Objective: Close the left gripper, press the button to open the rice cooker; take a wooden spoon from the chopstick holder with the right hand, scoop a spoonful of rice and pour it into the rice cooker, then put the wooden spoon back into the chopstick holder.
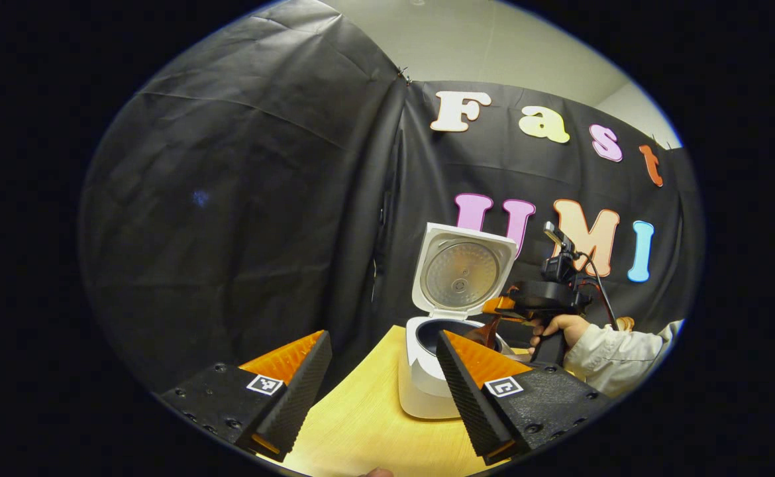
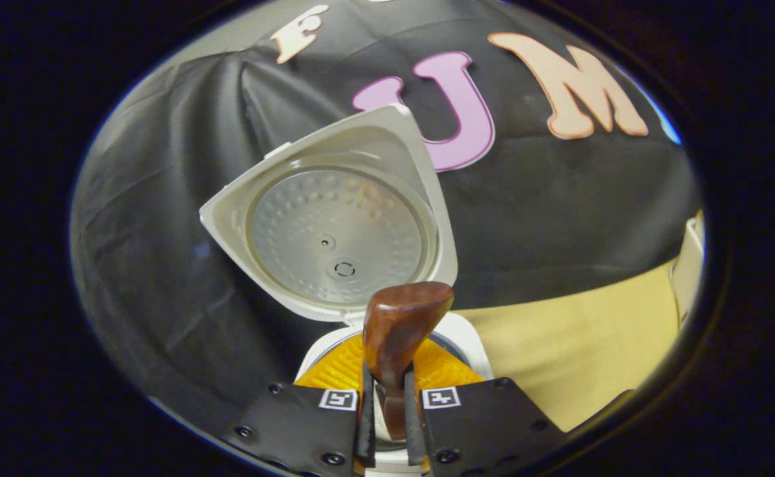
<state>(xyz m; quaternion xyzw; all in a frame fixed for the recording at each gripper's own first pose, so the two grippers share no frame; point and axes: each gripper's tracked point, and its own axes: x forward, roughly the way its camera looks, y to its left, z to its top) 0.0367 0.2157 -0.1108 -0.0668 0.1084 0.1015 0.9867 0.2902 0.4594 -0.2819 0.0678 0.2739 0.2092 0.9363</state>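
We see the rice cooker [image 1: 427,371] standing on the counter [image 1: 367,424] with its lid [image 2: 334,232] raised upright, the left gripper [image 1: 381,391] hanging near it with jaws wide apart and nothing between them. The right gripper [image 2: 387,411] has its jaws clamped on the handle of the wooden spoon [image 2: 397,331], whose bowl is just over the cooker's open pot.
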